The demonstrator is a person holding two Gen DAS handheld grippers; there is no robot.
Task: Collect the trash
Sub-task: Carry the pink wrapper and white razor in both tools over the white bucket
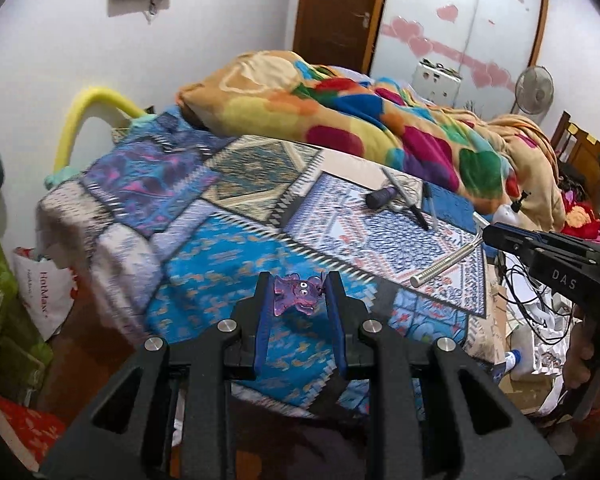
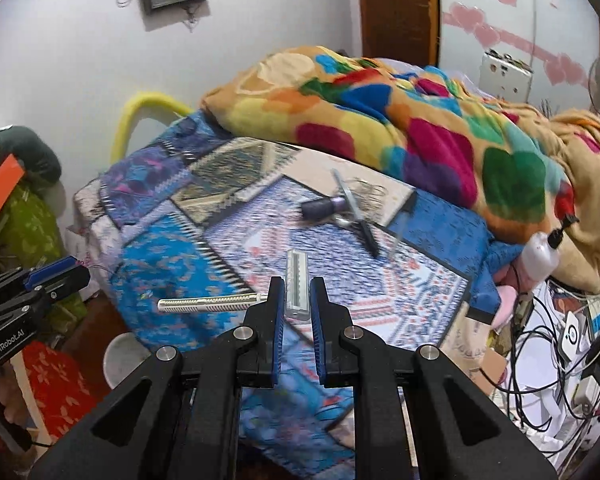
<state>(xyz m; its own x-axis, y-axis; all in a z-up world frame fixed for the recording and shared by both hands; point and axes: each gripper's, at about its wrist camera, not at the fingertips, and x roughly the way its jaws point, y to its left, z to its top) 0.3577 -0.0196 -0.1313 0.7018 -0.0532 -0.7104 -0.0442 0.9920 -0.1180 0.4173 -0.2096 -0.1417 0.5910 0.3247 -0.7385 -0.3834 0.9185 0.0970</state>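
The purple wrapper [image 1: 296, 294], a crumpled scrap printed with cartoon eyes, sits pinched between the blue pads of the left gripper [image 1: 299, 280], held above the near corner of the bed over the patchwork bedspread [image 1: 228, 248]. The right gripper [image 2: 296, 286] clamps the head of a silver razor [image 2: 297, 284], whose knurled handle [image 2: 208, 303] sticks out sideways to the left of the fingers; in the left wrist view the same handle [image 1: 444, 266] hangs from the right gripper [image 1: 485, 235] over the right side of the bed. Farther back on the bedspread lie a dark purple cylinder [image 1: 380, 197], a black-tipped pen [image 1: 406, 198] crossing just beside it, and a thin clear pen [image 1: 431, 204] near them. A bright multicoloured blanket [image 1: 360, 120] is heaped along the far side of the bed, and tangled cables [image 2: 540, 360] clutter the floor to the right.
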